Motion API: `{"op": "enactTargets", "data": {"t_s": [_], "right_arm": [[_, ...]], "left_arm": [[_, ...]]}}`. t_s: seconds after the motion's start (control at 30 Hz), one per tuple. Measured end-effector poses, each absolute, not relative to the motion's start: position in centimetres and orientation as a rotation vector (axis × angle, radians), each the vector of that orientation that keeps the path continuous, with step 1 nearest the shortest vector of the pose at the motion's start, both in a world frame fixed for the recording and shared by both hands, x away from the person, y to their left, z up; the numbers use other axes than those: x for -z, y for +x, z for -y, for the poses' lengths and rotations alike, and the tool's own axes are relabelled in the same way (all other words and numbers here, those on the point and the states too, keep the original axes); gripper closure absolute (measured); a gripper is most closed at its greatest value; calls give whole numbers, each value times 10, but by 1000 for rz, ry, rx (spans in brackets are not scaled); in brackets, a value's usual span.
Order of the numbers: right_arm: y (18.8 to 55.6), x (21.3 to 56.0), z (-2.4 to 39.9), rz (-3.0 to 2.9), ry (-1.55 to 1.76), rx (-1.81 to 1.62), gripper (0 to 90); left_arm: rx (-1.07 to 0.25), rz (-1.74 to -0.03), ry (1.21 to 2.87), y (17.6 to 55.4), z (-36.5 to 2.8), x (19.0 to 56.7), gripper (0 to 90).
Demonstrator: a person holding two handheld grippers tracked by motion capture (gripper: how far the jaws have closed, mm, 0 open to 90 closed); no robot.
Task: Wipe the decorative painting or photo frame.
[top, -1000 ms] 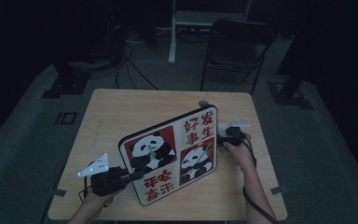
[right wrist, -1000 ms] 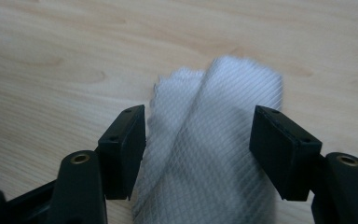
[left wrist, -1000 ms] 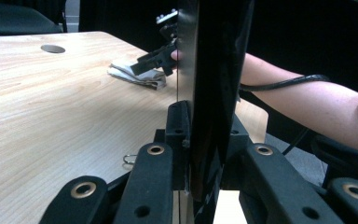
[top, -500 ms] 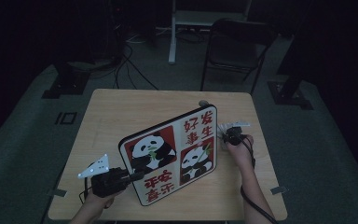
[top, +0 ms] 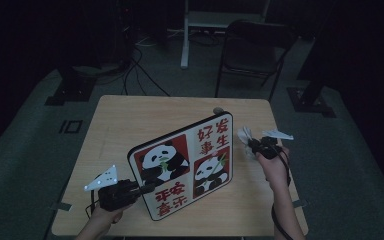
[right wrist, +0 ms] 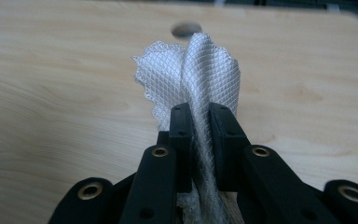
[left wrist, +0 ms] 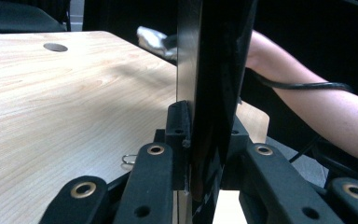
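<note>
A panel printed with pandas and red characters stands upright and tilted on the wooden table. My left gripper is shut on its lower left edge. In the left gripper view the black pads press on both sides of the panel's edge. To the right of the panel, my right gripper is raised off the table and shut on a white cloth. Its diamond weave is bunched between the jaws of that gripper, and the cloth fans out above them.
A round hole sits in the tabletop near its far edge, behind the panel. A folding chair and a stand with cables are on the dark floor beyond the table. The person's right forearm runs behind the panel.
The right hand has risen and drawn slightly right of the panel, with the white cloth now lifted in its jaws. The left hand and the panel have stayed put.
</note>
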State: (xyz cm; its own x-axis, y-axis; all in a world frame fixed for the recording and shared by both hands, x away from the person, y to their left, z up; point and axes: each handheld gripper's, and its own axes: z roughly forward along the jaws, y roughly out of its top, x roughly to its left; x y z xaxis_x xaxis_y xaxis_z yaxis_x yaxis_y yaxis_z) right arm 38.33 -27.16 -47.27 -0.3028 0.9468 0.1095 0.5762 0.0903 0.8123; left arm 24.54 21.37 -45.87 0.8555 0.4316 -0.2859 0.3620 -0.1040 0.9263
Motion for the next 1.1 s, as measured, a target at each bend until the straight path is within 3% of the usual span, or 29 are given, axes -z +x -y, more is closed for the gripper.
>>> {"op": "enactTargets", "data": {"t_s": [0.67, 0.9, 1.1], "right_arm": [[315, 345, 259, -1726, 1139, -1483, 803], [303, 323, 228, -1747, 988, -1603, 802], [308, 329, 199, -1845, 919, -1553, 802]], "left_arm": [[-72, -619, 1715, 244, -212, 458, 796], [-73, -620, 1717, 244, -212, 458, 796], [-76, -612, 1712, 244, -212, 459, 796]]}}
